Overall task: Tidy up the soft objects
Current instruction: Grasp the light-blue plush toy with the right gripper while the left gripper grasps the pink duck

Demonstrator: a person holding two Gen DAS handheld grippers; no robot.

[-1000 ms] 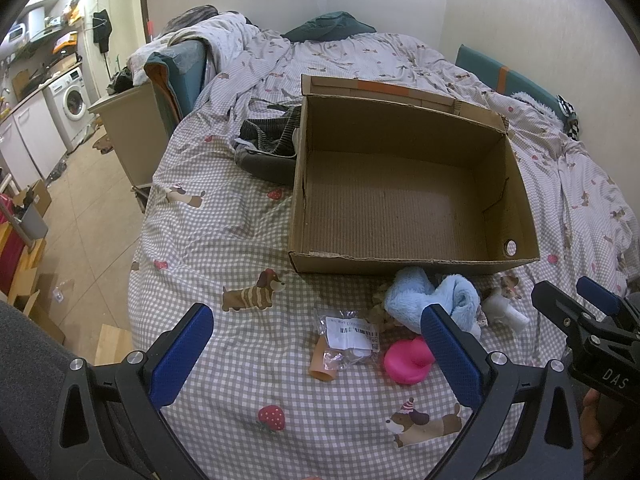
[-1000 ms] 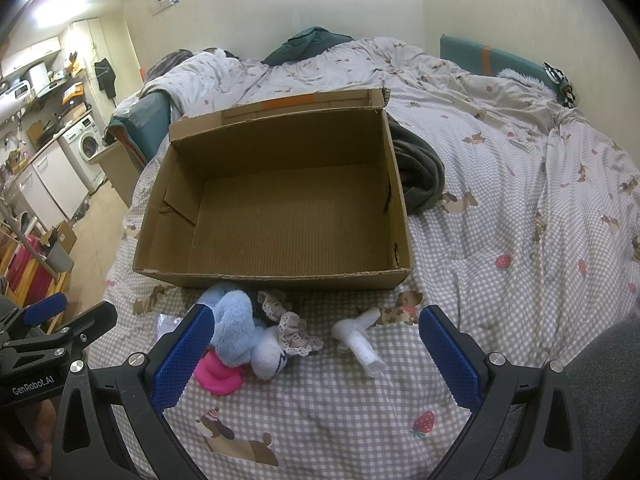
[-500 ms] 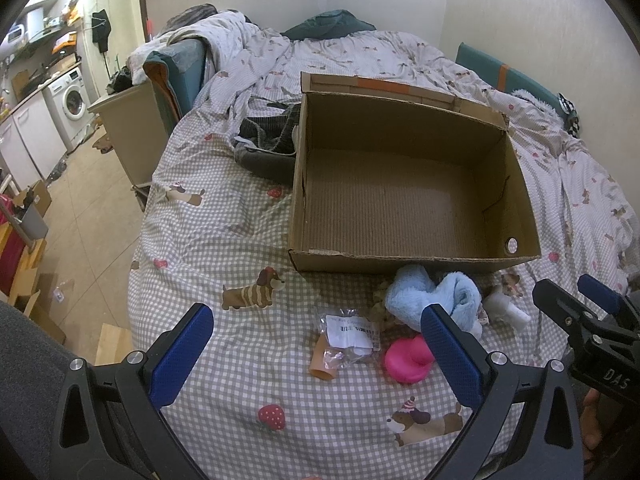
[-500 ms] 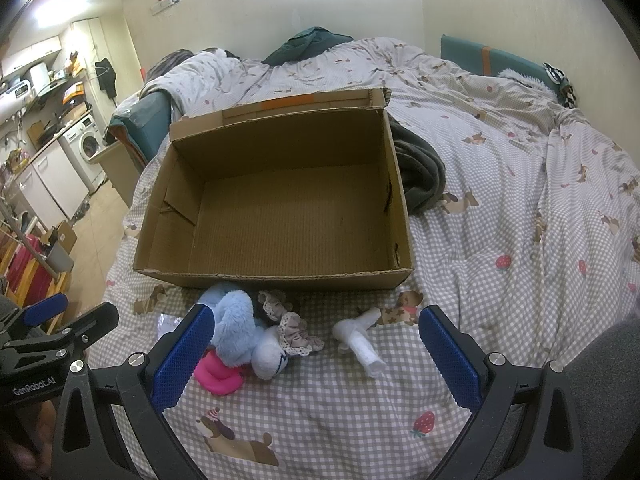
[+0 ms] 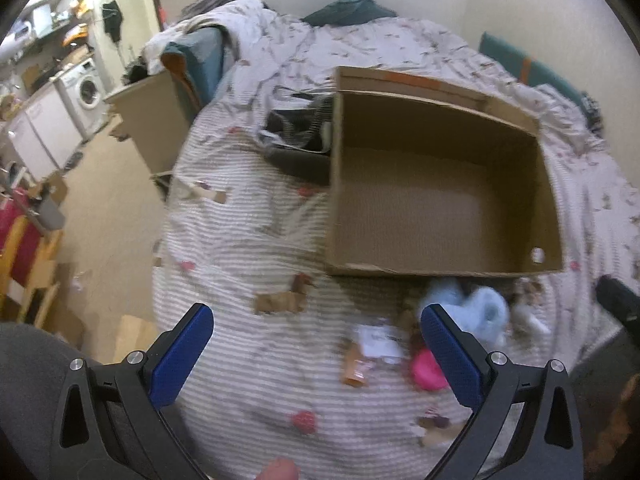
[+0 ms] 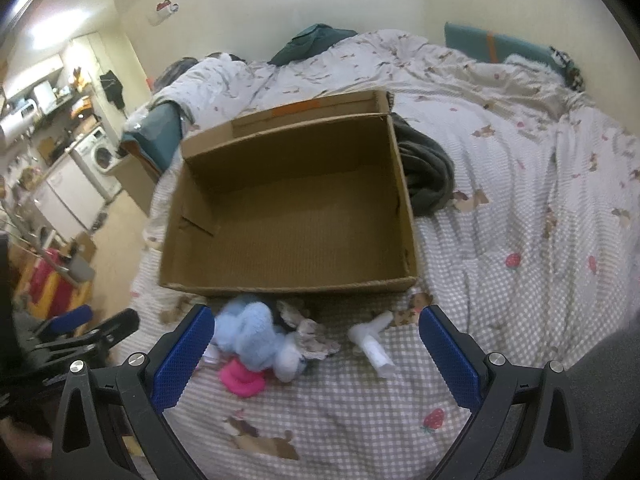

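While the cardboard box [image 6: 292, 216] ahead sits empty, both the left gripper [image 5: 316, 354] and right gripper [image 6: 312, 356] gape unladen, the blue plush toy [image 6: 256, 338] lying just before the right's fingers, nothing sorted yet.

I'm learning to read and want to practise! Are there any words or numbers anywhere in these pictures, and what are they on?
No words can be read here.
White label on the clear plastic packet lying on the checked bedsheet: there is print, but too blurred to read.
Black left gripper seen from the right wrist: a pale mark low on its body, too small and dark to read.
Brown cardboard box: only an orange tape strip, no text.
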